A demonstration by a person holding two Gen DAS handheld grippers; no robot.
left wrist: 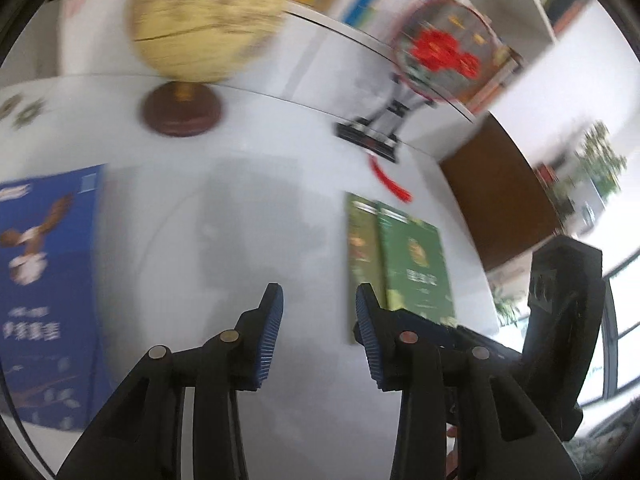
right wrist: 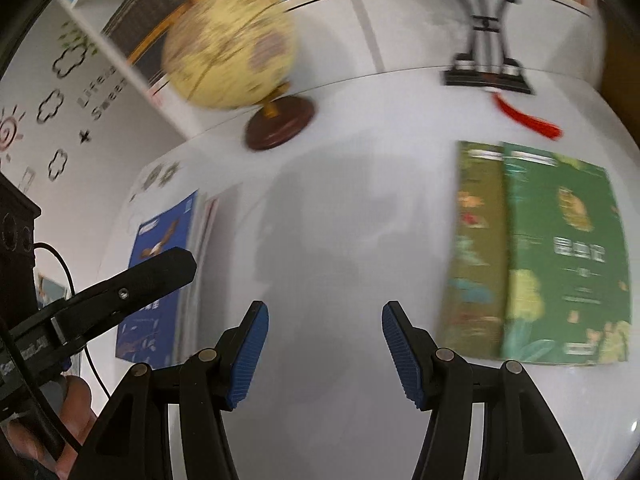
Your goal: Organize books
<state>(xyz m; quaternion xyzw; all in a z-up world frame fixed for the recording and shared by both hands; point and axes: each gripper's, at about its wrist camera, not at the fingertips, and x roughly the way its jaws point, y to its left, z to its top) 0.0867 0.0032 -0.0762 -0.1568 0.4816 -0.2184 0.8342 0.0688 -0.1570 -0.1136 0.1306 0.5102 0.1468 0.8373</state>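
A blue book [left wrist: 44, 296] lies flat on the white table at the left; it also shows in the right wrist view [right wrist: 160, 280], on top of another book. Two green books [left wrist: 400, 264] lie overlapped at the right, the bright green one [right wrist: 568, 256] over the olive one [right wrist: 476, 252]. My left gripper [left wrist: 319, 336] is open and empty above bare table between the stacks. My right gripper [right wrist: 324, 354] is open and empty, just left of the green books. Both views are blurred.
A yellow globe [left wrist: 204, 20] on a brown base [right wrist: 280, 122] stands at the back. A round red-flower ornament on a black stand [left wrist: 436, 52] with a red tassel [right wrist: 532, 120] stands behind the green books. Bookshelves line the wall behind.
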